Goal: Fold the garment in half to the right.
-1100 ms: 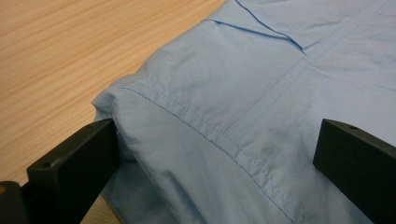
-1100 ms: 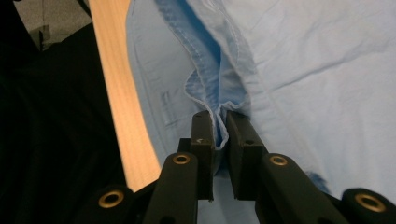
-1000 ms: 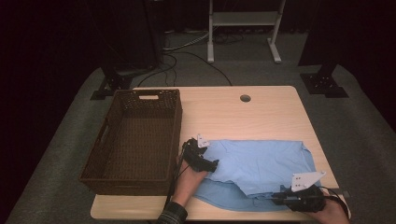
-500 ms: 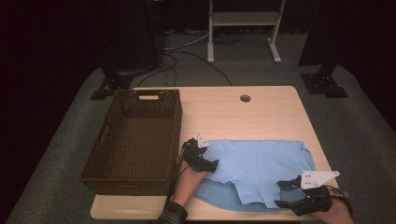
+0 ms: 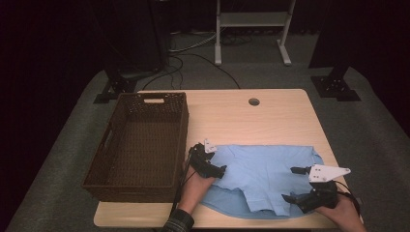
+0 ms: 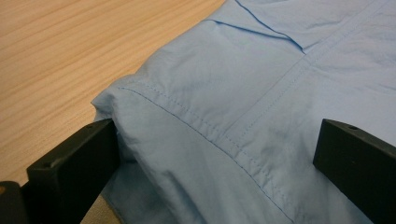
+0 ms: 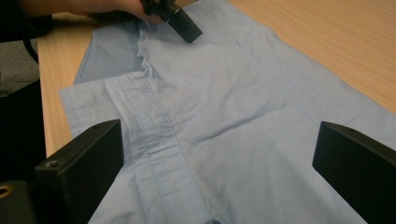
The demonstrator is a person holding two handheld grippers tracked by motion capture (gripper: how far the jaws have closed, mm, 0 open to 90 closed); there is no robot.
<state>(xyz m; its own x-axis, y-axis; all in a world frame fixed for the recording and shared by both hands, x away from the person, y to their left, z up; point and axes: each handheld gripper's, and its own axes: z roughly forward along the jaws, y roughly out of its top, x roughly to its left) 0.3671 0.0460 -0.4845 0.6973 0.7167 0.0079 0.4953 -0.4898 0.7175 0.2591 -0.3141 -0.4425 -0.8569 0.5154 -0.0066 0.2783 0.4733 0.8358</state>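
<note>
Now the right gripper (image 5: 296, 184), jaws just opened and spread wide, has nothing between them, freeing the folded light-blue cotton shirt (image 5: 263, 171); the left gripper (image 5: 210, 166), also spread, straddles its far edge, probably steadying the fold beside the dark woven basket (image 5: 138, 145).

A table (image 5: 270, 113) stands in the middle of the floor. On its left part sits a basket (image 5: 138, 145), reaching from the near edge back toward the far edge. Right of the basket, on the near half of the table, a shirt (image 5: 263, 169) lies spread flat, its near hem at the table's front edge. The left gripper (image 5: 215, 170) rests on the shirt's left end, just beside the basket. The right gripper (image 5: 295, 186) lies over the shirt's near right corner. Behind the shirt, near the far edge, is a hole (image 5: 254, 102) in the tabletop. Beyond the table a stand (image 5: 251, 29) rises from the floor, with cables (image 5: 193, 48) to its left.
</note>
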